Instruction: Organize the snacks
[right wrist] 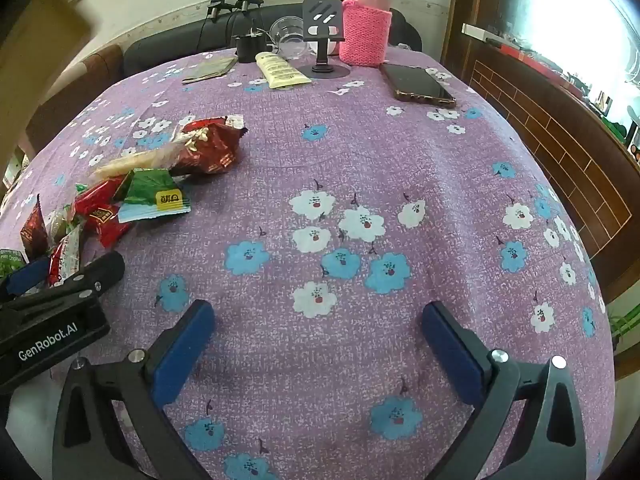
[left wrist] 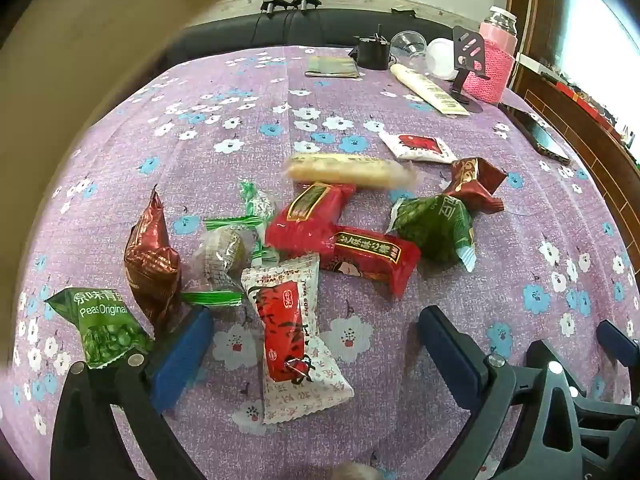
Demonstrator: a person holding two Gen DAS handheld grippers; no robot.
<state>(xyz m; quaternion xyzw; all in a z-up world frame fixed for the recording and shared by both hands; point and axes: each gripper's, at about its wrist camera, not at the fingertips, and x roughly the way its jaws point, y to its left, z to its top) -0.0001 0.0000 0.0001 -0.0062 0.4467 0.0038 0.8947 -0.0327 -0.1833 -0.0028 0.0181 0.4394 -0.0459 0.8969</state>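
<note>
Several snack packets lie in a loose pile on the purple flowered tablecloth (left wrist: 240,128). In the left wrist view my left gripper (left wrist: 316,344) is open, its blue fingers either side of a red-and-white packet (left wrist: 296,336). Beyond lie two red packets (left wrist: 340,236), a green pea bag (left wrist: 104,320), a brown foil bag (left wrist: 150,256), a green-and-clear sweet (left wrist: 232,248), a pale cracker stick (left wrist: 348,170), another green bag (left wrist: 436,228) and a white-red packet (left wrist: 418,146). My right gripper (right wrist: 316,340) is open and empty over bare cloth, right of the pile (right wrist: 132,184).
At the table's far edge stand a pink-sleeved flask (right wrist: 366,16), a black phone stand (right wrist: 322,36), a cream tube (right wrist: 280,70), a clear cup (right wrist: 288,34), a black box (right wrist: 250,48) and a flat packet (right wrist: 210,70). A phone (right wrist: 418,82) lies far right. A sofa is behind.
</note>
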